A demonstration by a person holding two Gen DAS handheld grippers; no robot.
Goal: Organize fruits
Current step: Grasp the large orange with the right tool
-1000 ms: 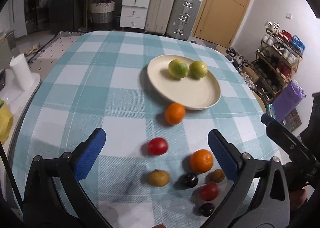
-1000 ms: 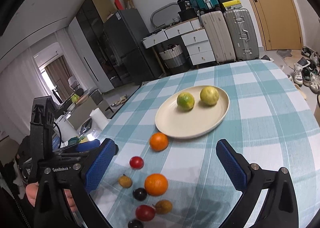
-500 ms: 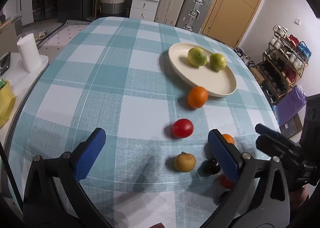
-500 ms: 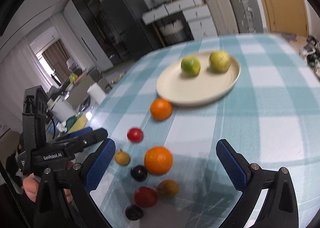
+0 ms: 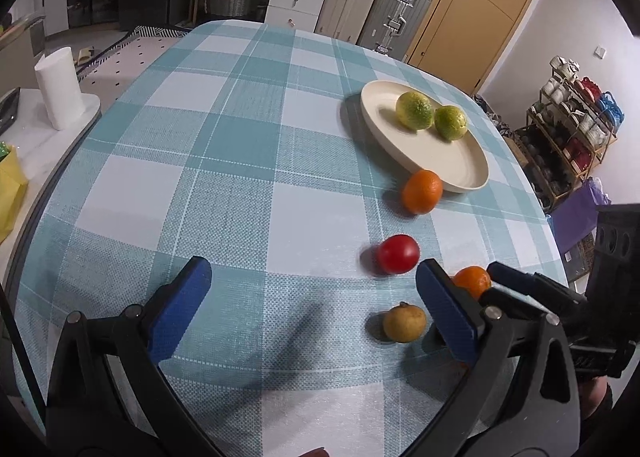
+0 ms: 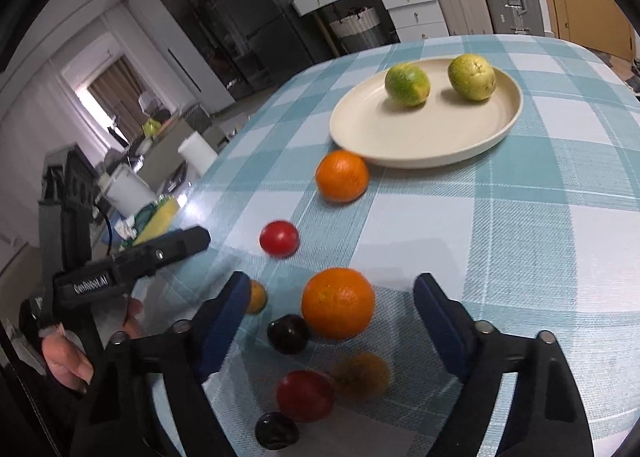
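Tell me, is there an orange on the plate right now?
No, the plate holds only two green citrus fruits; both oranges sit on the tablecloth.

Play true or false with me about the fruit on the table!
1. Two green fruits sit on the plate. True: the left green fruit and the right green fruit are both on it.
2. The plate is blue. False: it is cream.
3. The right gripper has a big orange between its fingers. True: its jaws have just been closing, but the pads do not press on it yet.
4. A banana lies beside the plate. False: a smaller orange lies there.
5. The left gripper holds the red fruit. False: it is open and empty.
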